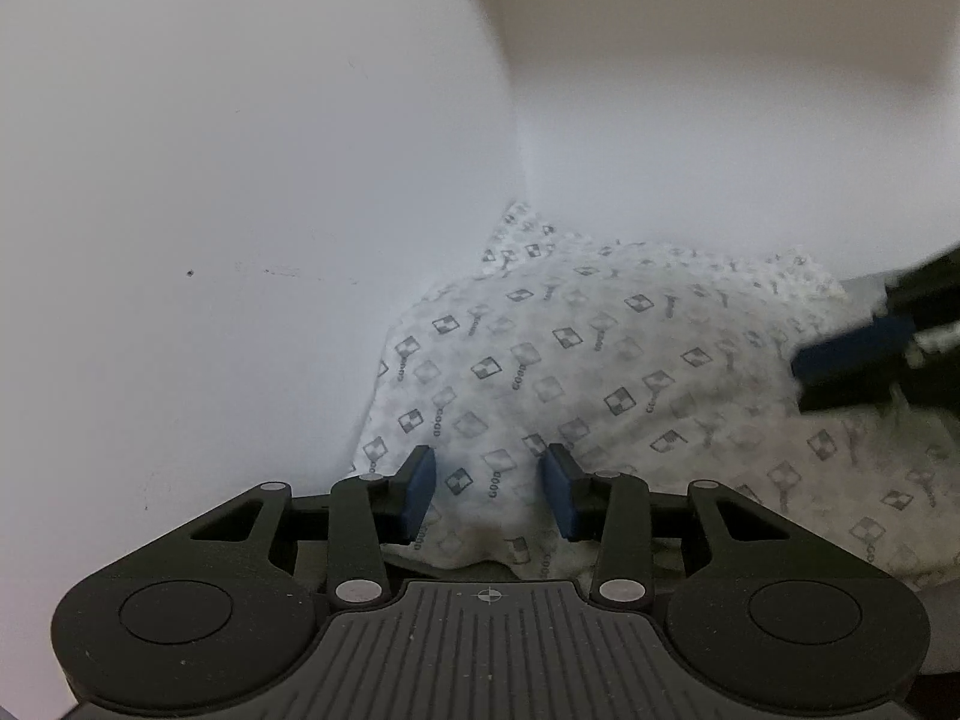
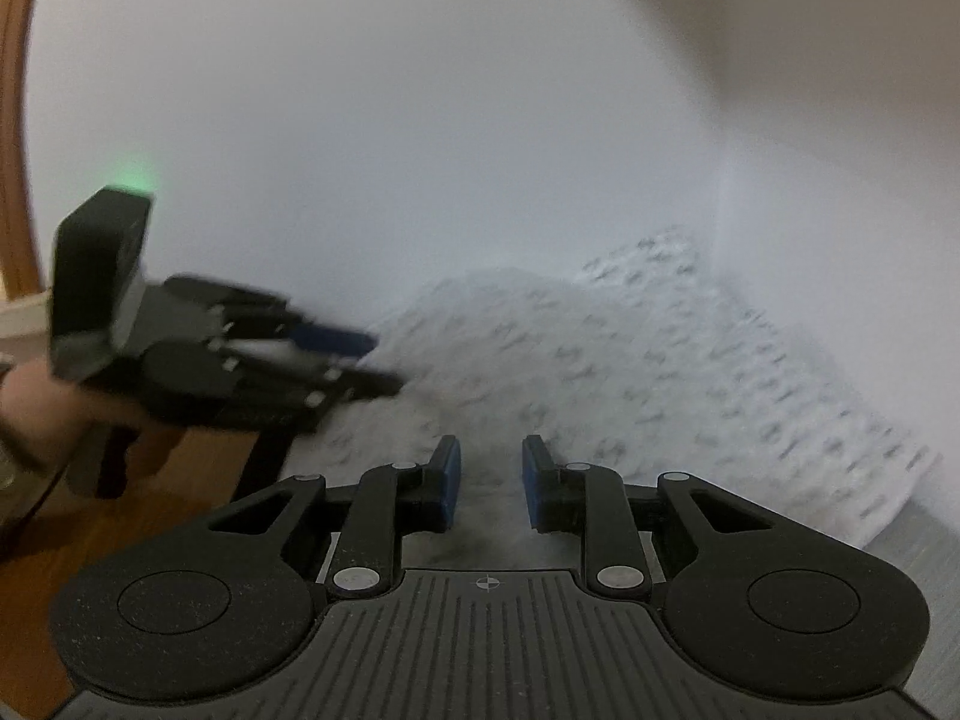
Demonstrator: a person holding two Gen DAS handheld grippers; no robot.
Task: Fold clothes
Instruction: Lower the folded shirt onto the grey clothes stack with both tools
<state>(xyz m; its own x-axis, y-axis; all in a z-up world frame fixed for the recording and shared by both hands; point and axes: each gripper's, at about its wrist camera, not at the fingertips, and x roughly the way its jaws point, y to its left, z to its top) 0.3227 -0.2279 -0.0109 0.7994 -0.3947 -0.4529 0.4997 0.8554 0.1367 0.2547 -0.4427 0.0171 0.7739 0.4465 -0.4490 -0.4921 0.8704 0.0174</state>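
Observation:
A white garment [image 1: 600, 372] printed with small grey checked diamonds lies bunched in a corner between two white walls. My left gripper [image 1: 489, 489] is open low over its near edge, and cloth shows in the gap between the blue pads. The right gripper [image 1: 852, 360] appears blurred at the right, over the cloth. In the right wrist view the garment [image 2: 630, 372] is smeared by motion. My right gripper [image 2: 489, 474] stands open just above its near part. The left gripper [image 2: 336, 342] comes in from the left with its tips at the cloth's edge, held by a hand [image 2: 36, 408].
White walls [image 1: 240, 180] close in the garment at the back and left, meeting in a corner [image 1: 519, 180]. A wooden surface [image 2: 180, 510] lies at the lower left, a wooden frame [image 2: 12, 120] runs up the left edge, and a grey strip [image 2: 924, 540] shows beyond the cloth.

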